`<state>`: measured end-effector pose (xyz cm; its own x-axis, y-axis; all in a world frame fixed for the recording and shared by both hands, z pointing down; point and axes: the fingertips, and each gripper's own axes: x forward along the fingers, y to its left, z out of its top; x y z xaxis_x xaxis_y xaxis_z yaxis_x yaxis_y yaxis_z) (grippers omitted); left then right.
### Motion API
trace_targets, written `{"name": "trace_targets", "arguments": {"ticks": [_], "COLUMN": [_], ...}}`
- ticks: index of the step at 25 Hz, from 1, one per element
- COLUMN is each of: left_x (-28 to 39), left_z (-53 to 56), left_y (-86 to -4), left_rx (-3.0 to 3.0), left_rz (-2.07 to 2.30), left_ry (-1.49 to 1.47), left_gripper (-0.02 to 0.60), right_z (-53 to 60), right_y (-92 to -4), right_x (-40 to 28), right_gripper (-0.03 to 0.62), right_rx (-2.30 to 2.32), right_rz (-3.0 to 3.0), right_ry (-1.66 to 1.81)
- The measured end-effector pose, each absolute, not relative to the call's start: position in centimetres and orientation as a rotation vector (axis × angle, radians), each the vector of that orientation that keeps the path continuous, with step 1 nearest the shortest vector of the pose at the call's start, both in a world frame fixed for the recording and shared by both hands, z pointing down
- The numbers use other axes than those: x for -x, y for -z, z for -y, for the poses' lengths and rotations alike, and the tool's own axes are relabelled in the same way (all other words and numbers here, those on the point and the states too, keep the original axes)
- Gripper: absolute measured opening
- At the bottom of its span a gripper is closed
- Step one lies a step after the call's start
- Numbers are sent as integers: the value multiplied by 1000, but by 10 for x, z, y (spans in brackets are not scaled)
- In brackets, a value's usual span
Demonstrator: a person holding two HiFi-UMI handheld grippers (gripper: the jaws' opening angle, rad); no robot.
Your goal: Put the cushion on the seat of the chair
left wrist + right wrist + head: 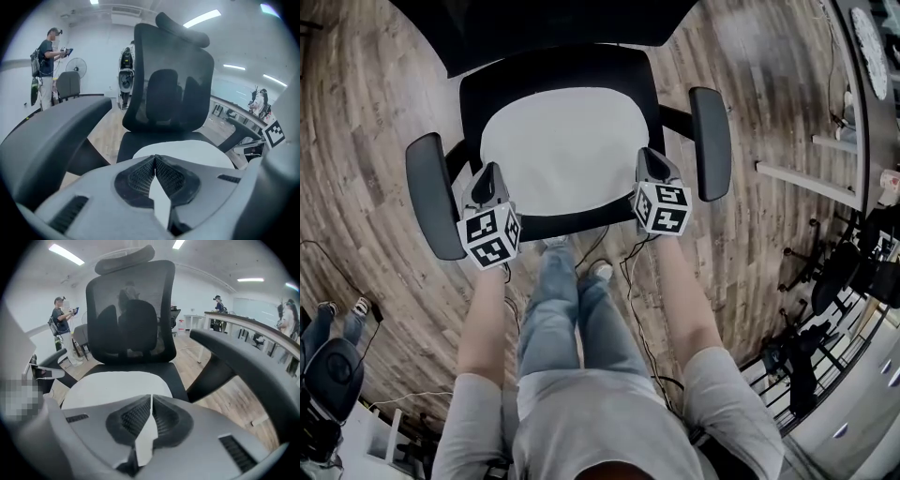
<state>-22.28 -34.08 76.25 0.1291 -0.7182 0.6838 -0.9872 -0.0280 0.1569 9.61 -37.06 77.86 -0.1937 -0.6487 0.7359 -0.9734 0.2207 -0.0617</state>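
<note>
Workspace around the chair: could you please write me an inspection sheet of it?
Surface: wooden floor; black chair seat.
Job's things: white cushion lies flat on the seat.
Clutter: nothing seen.
Grippers: left gripper and right gripper both shut, near the cushion's front corners.
Cables: thin cables on the floor in front of the chair.
Surroundings: desk, another chair, people standing behind.

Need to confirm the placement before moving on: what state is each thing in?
chair: upright, seat mostly covered by the cushion
cushion: lying flat on the seat
left gripper: fingers shut, at the cushion's front edge
right gripper: fingers shut, at the cushion's front edge
</note>
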Motion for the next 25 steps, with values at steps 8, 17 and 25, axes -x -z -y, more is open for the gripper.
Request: {"name": "trace_targets", "arguments": {"ticks": [8, 17, 25], "left_x": [199, 177, 161], "left_z": [319, 287, 253], "left_y": [-711, -635, -566], "left_rx": [-1979, -2077, -2135], "left_rz": [1624, 1667, 1700], "left_ry": [-550, -436, -338], "left_gripper": [11, 11, 11], "right_z": [351, 317, 283], "right_y": [-728, -653, -583], "right_x": [-76, -71, -71], "right_gripper": [20, 20, 20], "right_rx": [-1487, -1489, -1457], "right_rz": [2060, 2174, 2288], "right_ry": [-665, -527, -461]}}
